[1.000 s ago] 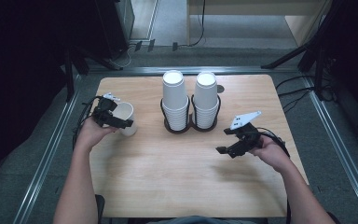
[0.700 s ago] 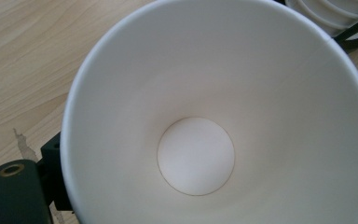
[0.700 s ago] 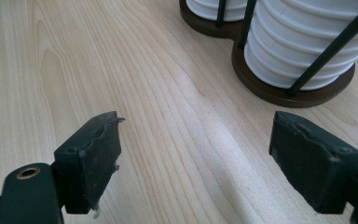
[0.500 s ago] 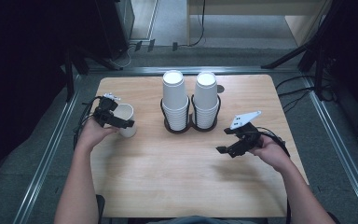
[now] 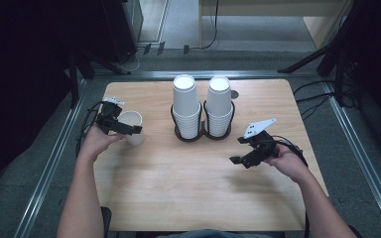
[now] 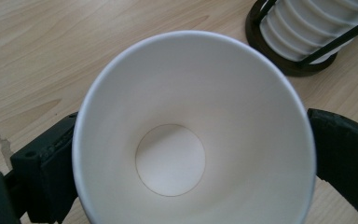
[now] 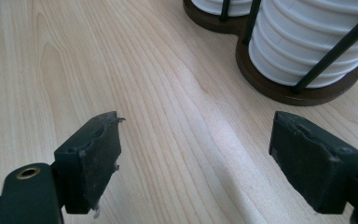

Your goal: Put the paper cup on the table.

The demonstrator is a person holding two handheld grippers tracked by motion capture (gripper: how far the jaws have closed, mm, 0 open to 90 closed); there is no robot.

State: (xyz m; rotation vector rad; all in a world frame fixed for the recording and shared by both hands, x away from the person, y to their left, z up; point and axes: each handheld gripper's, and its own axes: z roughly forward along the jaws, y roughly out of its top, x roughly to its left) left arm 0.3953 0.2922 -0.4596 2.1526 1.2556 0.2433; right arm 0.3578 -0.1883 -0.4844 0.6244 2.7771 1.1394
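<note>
A single white paper cup (image 5: 130, 120) stands upright on the wooden table (image 5: 178, 198) at the left, and its empty inside (image 6: 186, 140) faces me in the left gripper view. My left gripper (image 5: 133, 124) (image 6: 196, 154) straddles it. Its jaws have just been opening, with the cup between them and its rim round and unsqueezed. My right gripper (image 5: 235, 150) (image 7: 212, 163) hovers low over bare wood at the right, open and empty, and points toward the cup holder.
Two tall stacks of white cups (image 5: 186, 106) (image 5: 219, 104) stand in a black wire holder (image 5: 203, 133) at the middle back, also seen close by (image 7: 317, 42) (image 6: 317, 28). The table's metal-framed edges run along both sides.
</note>
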